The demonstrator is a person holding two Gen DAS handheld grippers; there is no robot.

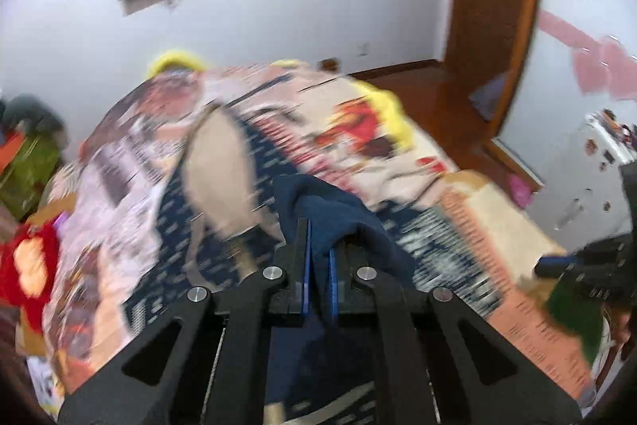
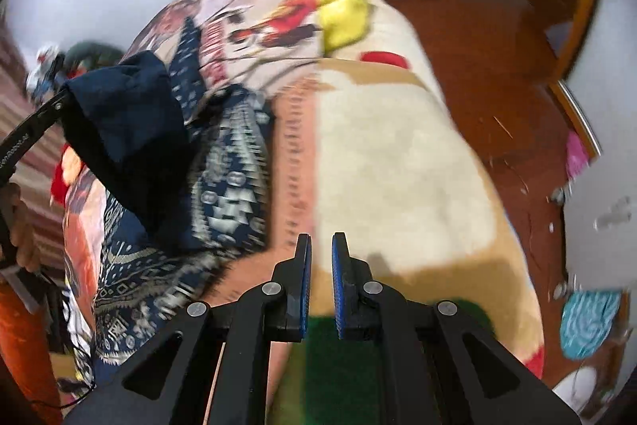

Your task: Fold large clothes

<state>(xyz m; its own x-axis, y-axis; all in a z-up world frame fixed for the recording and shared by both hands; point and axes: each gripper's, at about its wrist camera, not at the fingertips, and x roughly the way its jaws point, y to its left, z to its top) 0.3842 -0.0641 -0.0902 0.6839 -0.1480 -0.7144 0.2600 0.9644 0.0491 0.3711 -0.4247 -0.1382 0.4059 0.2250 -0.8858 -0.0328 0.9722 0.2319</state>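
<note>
I had the left gripper (image 1: 318,249) clenched on a navy fold of the patterned garment (image 2: 223,182), lifting that end off the bed (image 2: 398,162). The rest trailed away across the blanket, long axis running toward the far pillows. My right gripper (image 2: 321,265) hung pinched shut on nothing, over bare cream blanket just beside the cloth's right edge. Room lay open rightward; the bed's edge dropped to the wooden floor (image 2: 497,66).
</note>
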